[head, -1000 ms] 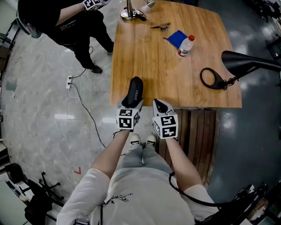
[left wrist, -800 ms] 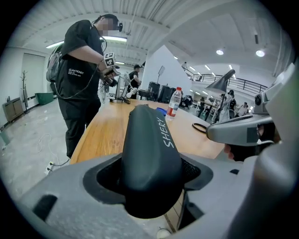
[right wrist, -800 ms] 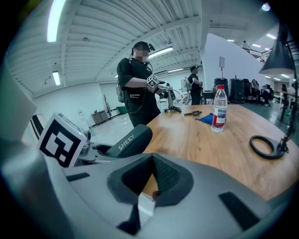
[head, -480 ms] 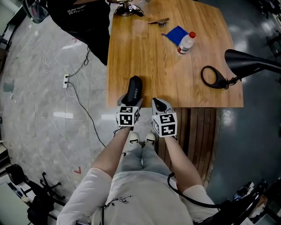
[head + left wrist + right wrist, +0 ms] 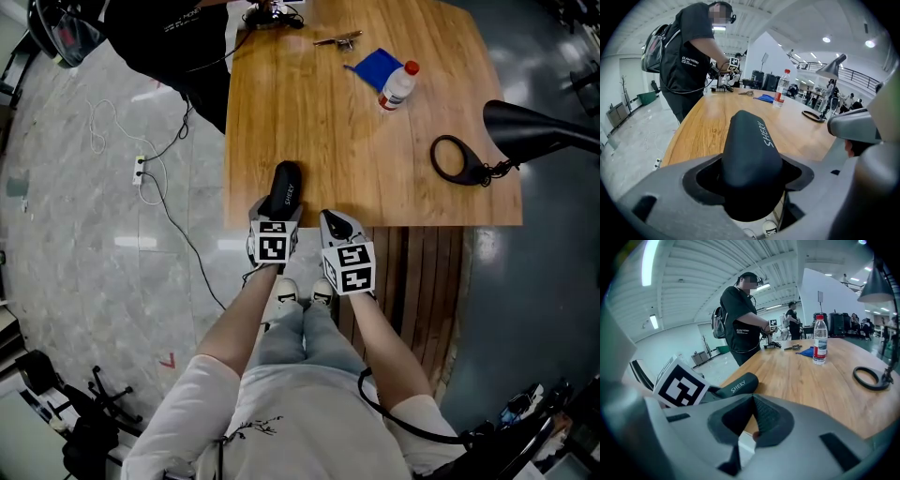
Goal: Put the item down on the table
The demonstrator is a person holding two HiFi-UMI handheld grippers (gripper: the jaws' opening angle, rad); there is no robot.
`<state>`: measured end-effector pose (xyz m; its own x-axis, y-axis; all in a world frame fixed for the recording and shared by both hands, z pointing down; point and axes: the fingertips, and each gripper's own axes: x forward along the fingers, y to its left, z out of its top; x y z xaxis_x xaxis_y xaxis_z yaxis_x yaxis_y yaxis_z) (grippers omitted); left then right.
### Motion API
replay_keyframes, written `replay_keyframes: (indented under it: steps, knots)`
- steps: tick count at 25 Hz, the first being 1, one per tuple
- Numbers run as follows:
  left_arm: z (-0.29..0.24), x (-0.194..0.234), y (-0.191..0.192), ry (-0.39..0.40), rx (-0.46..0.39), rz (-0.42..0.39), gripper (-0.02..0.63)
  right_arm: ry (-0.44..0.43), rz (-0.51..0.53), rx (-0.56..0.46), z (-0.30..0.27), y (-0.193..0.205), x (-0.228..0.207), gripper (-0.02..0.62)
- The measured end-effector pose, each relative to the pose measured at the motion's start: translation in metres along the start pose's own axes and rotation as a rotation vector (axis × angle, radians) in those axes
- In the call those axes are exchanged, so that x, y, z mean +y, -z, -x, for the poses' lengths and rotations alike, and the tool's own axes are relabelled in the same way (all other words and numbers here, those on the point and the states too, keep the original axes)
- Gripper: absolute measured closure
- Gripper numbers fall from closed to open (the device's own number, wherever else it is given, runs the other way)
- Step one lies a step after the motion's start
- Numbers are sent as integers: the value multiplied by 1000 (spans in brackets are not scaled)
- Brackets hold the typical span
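A black oblong case (image 5: 284,190) printed "SHERY" lies lengthwise over the near edge of the wooden table (image 5: 319,122). My left gripper (image 5: 277,218) is shut on its near end. In the left gripper view the case (image 5: 752,145) fills the gap between the jaws and points out over the tabletop. I cannot tell whether it touches the wood. My right gripper (image 5: 338,226) hangs just right of it at the table edge, shut with nothing between its jaws. From the right gripper view the case (image 5: 738,384) shows to the left.
A water bottle (image 5: 397,86) and a blue cloth (image 5: 377,67) sit at the far right, with a small metal tool (image 5: 339,40) behind them. A black lamp (image 5: 534,131) and its ring base (image 5: 455,159) occupy the right edge. A person in black (image 5: 169,37) stands at the far left corner.
Both grippers and the case have hardly shifted. The person in black has stepped closer to the table's far left corner.
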<state>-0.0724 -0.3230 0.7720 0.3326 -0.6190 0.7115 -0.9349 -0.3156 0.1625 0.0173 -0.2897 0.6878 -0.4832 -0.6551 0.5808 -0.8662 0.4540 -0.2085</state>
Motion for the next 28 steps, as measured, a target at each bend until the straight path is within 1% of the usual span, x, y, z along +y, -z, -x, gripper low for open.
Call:
replay_keyframes:
  steps: [4,11,13,15,24,28]
  knots:
    - [-5,3,5,-16,13,-9,270,-2,6,6,-2,1,0,594]
    - [-14,2,8,-26,35,-62,270,-2,-8,22,-3,6,-3,594]
    - [-15,1,6,-26,38,-83,267,-3,-10,29,-3,8,-4,594]
    - [-15,1,6,-22,43,-92,250,-3,-12,31,-4,9,-4,594]
    - [-9,2,2,-25,26,-64,247,-8,-1,23,-6,4,-4,594]
    - [15,0,-11,-34,-27,-44,249,-11,-2,20,-4,2,-1,594]
